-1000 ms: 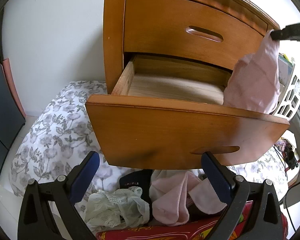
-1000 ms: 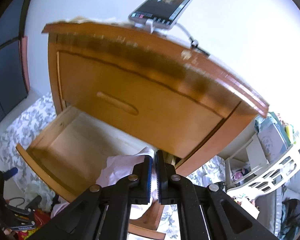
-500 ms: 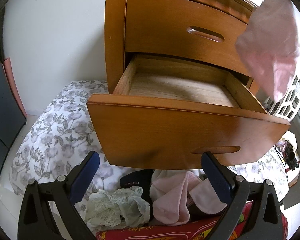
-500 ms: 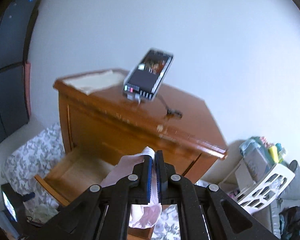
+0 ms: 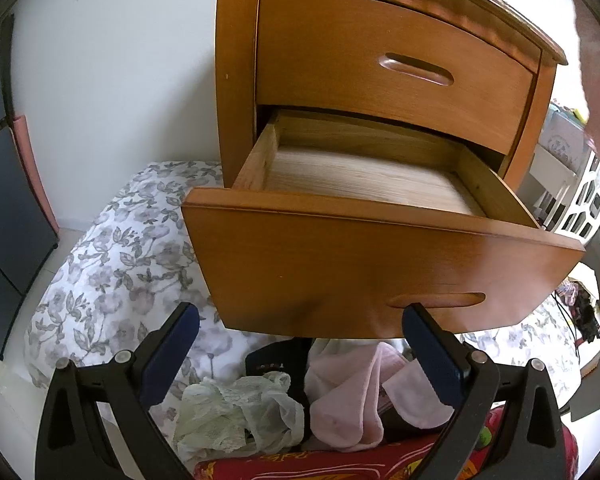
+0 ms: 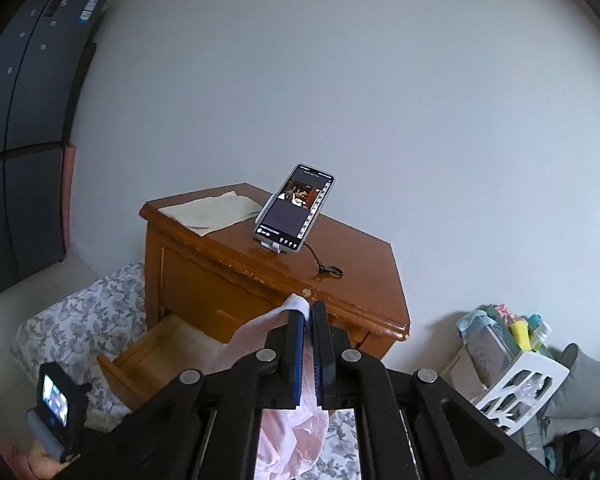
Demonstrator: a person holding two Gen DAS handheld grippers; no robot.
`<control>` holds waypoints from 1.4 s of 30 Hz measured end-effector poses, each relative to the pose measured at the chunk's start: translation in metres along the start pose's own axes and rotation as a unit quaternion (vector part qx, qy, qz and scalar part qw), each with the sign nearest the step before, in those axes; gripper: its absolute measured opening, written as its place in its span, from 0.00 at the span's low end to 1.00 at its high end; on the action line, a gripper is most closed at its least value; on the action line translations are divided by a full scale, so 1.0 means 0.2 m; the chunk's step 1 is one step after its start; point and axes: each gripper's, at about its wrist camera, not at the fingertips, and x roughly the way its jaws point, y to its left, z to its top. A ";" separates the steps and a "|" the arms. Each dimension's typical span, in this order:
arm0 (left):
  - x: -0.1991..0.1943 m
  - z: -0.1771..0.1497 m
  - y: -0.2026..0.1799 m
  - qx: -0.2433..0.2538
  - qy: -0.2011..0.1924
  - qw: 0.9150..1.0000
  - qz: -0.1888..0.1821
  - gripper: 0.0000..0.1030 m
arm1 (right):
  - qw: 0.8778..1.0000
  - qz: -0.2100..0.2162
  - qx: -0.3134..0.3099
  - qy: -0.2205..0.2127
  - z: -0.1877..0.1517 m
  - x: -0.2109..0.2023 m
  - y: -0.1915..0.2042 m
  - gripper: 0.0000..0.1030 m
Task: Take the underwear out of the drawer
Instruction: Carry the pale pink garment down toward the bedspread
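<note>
Right hand-held gripper [image 6: 310,322] clamped on pink underwear [image 6: 290,436], raised well above the nightstand [image 6: 340,280]; cloth hangs down at 6 o'clock. Left hand-held gripper [image 5: 300,340] spread wide, holding nothing, in front of the open lower drawer [image 5: 380,264]. Pile of clothes [image 5: 340,392] below it.

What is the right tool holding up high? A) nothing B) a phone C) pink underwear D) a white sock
C. The right tool is shut on the pink underwear, which hangs down below it, well above the open drawer; the phone stands on the nightstand.
</note>
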 end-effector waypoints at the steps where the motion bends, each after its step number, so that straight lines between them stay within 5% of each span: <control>1: 0.00 0.00 0.00 0.001 0.000 1.000 0.001 0.98 | 1.000 0.001 -0.002 0.002 -0.01 -0.01 0.00 0.04; 15: 0.00 -0.01 -0.01 0.005 0.000 1.000 0.019 0.98 | 0.993 0.071 -0.015 0.095 -0.36 0.08 0.14 0.04; 31: 0.01 -0.01 -0.01 0.006 0.001 1.000 0.018 0.98 | 0.951 0.163 0.014 0.264 -0.86 0.68 0.50 0.04; 42: 0.02 -0.01 0.00 0.004 0.004 1.000 0.016 0.98 | 0.932 0.172 0.024 0.318 -1.06 0.87 0.64 0.05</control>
